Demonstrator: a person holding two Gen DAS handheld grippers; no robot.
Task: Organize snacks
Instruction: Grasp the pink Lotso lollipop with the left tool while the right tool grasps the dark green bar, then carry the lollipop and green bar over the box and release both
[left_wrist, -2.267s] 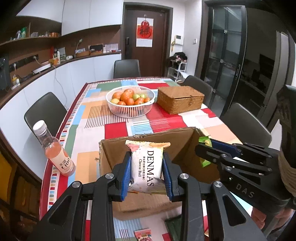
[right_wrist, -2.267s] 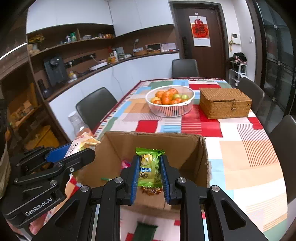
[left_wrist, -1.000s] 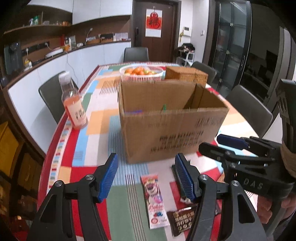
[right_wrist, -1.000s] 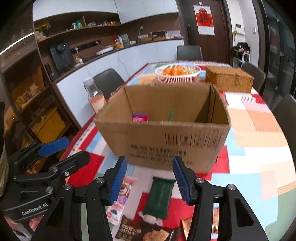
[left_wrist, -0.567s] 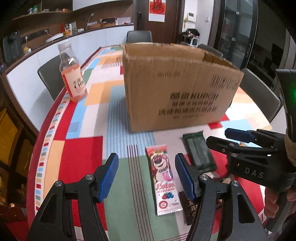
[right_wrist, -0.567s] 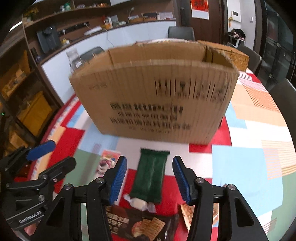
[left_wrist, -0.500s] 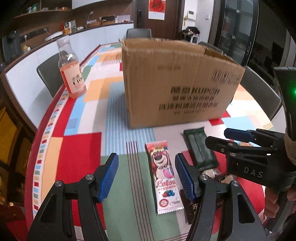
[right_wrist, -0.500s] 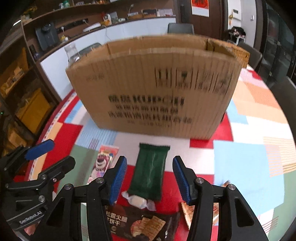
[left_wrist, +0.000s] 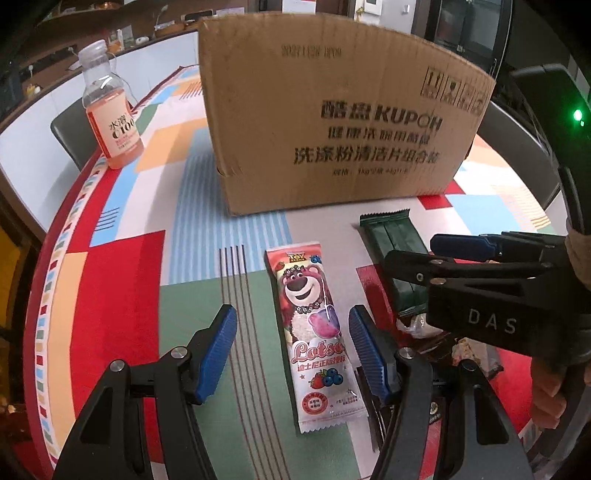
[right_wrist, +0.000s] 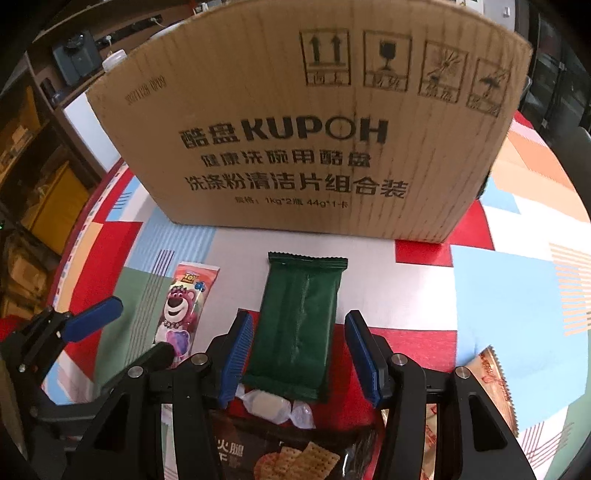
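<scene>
Both packets released into box (left_wrist: 332, 110), left gripper (left_wrist: 291, 350) lowered astride bear packet (left_wrist: 314, 325), right gripper (right_wrist: 301, 356) astride green packet (right_wrist: 299, 321), jaws wide.

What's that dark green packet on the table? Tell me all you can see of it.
The dark green packet is a flat, sealed, glossy wrapper with crimped ends and a back seam, no label showing. It lies flat on the tablecloth before the cardboard box, between the open right gripper, a wrapped candy at its near end.
</scene>
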